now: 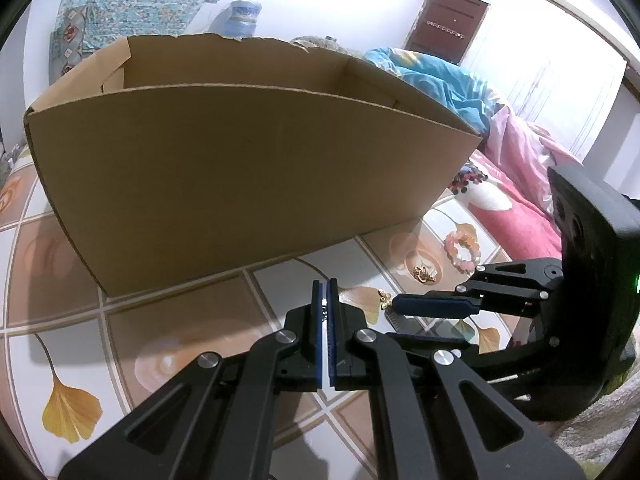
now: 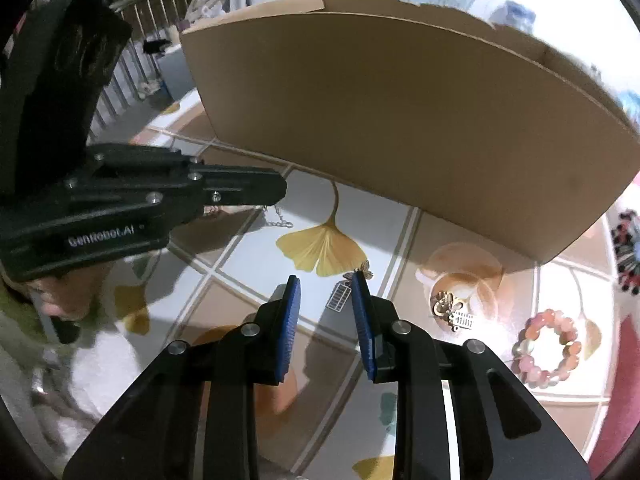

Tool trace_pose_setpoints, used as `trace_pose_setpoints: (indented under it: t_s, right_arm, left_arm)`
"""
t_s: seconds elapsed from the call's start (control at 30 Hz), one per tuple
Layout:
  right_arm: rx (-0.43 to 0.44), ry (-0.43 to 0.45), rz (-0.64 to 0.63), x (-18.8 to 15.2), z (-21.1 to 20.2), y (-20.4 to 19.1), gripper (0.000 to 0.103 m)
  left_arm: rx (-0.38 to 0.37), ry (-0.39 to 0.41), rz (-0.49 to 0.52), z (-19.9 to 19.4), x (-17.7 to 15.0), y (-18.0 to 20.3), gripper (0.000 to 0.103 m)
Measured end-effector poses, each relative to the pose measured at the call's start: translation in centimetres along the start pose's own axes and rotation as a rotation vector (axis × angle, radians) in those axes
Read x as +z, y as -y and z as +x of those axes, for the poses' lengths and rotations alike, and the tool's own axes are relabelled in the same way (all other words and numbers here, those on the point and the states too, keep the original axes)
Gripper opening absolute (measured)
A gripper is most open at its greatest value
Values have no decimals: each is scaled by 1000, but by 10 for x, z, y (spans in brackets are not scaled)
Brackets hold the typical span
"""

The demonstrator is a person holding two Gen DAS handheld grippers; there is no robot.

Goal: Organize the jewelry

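My left gripper (image 1: 325,294) is shut on a thin silver chain (image 2: 279,218); in the right wrist view the chain dangles under its tip (image 2: 282,192) above the tabletop. My right gripper (image 2: 326,286) stands open just over a small gold butterfly piece (image 2: 363,270) with a white tag (image 2: 340,297). The tag lies between the blue pads and the butterfly sits at the tip of the right-hand pad. In the left wrist view the right gripper (image 1: 394,320) comes in from the right, with the butterfly (image 1: 384,298) at its fingertips. An open cardboard box (image 1: 240,184) stands right behind both grippers.
A gold ornament with a tag (image 2: 448,306) and a pink bead bracelet (image 2: 548,354) lie to the right on the leaf-patterned tabletop (image 2: 320,246). A red and black beaded item (image 2: 626,248) sits by the box's right corner. Pink and blue bedding (image 1: 520,148) lies beyond.
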State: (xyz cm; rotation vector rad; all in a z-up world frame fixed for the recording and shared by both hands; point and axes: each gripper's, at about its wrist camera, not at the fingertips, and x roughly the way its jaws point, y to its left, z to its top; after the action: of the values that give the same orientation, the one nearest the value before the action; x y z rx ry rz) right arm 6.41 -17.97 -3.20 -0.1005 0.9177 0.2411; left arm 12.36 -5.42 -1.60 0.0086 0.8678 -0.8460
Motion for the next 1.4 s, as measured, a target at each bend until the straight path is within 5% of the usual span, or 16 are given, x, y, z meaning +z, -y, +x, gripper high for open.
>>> trace_pose_setpoints:
  t_s: [0.23,0.83,1.0,1.4]
  right_arm:
    - [-15,-4,-9,1,5,-1,4]
    - [95,23,82,-8,-28,45,0]
    - [117,-3,128,-9,-24,42,30]
    - [-50,6,136,-22,-25,9,25]
  left_arm:
    - [-1,5,-3,-2,0,-1,1]
    - [12,16,0,-10,2,1,1]
    - [13,15,-6,-9,2,1,1]
    - [9,18,-24,-9,0,-6,1]
